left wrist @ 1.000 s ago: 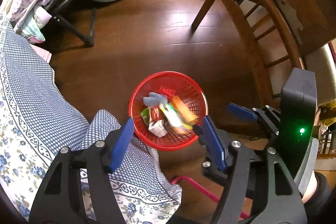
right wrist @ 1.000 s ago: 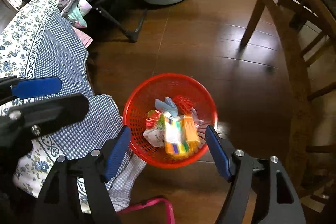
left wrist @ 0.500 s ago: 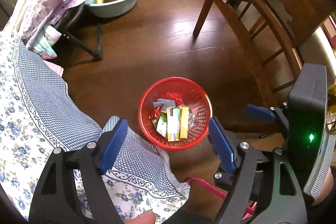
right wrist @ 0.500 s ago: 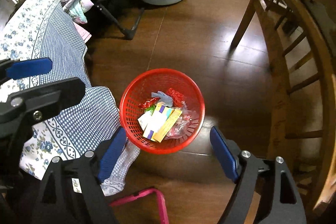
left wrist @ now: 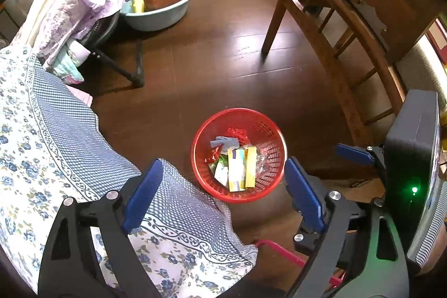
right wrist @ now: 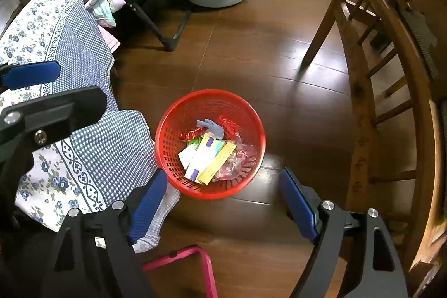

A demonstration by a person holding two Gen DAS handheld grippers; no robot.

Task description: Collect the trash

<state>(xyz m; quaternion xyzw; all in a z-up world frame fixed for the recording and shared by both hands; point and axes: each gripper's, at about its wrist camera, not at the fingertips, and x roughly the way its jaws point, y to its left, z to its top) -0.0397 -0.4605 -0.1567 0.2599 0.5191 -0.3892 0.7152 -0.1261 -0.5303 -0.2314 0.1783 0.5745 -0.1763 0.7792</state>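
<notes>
The left gripper (left wrist: 223,196) and right gripper (right wrist: 223,203) hang above the floor, spread wide, their jaws having just opened with nothing between them. Below both sits the red basket (left wrist: 268,127) (right wrist: 173,113), holding 2 flat cartons (left wrist: 240,168) (right wrist: 208,158) and wrappers, beside a blue checked cloth (left wrist: 69,136).

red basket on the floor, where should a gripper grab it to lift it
Probably the rim of the red basket, on the open-floor side away from the blue checked cloth. It stands upright with its mouth open, so come from above, one finger inside the mesh wall, one outside.
</notes>
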